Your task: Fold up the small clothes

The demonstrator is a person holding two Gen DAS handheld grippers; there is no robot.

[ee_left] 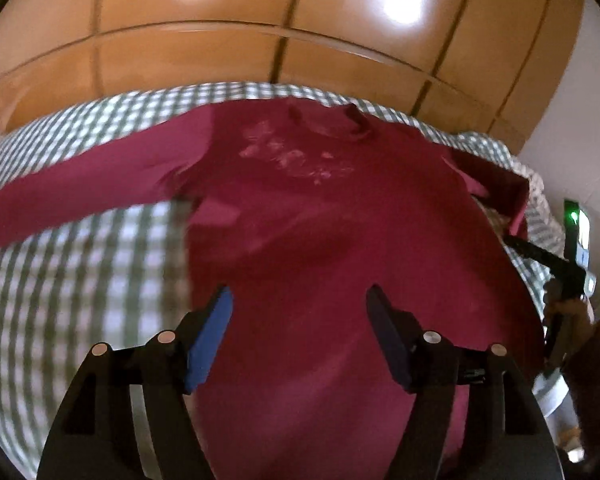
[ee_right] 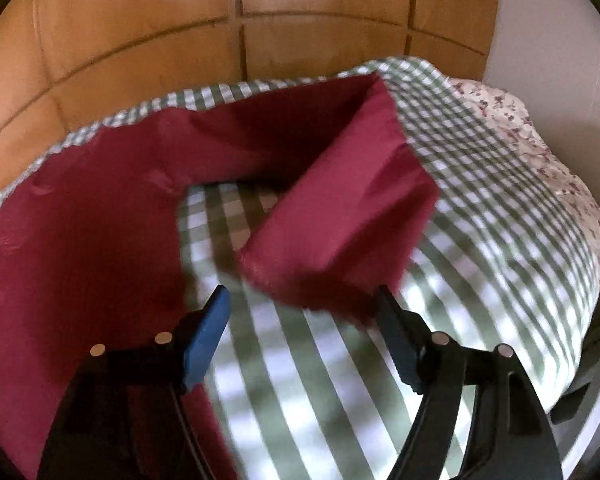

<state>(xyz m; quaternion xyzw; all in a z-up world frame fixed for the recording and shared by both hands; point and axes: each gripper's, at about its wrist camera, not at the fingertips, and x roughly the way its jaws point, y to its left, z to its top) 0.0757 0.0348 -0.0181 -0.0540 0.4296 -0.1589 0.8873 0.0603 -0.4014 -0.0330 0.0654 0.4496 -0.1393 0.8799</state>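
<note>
A: Where is your shirt?

B: The shirt (ee_left: pixel 320 220) lies flat, print side up, on the checked sheet (ee_left: pixel 80 272), collar toward the wooden wardrobe (ee_left: pixel 220 40). One sleeve (ee_right: pixel 340 208) is folded back on itself.

A: State of your left gripper (ee_left: pixel 300 336)?

B: Jaws wide apart, nothing between them, positioned over the lower body of the shirt.

A: And your right gripper (ee_right: pixel 302 336)?

B: Jaws also wide, empty. The cuff end of the sleeve sits just beyond the fingertips, over the sheet. Whether they touch it cannot be told.
</note>
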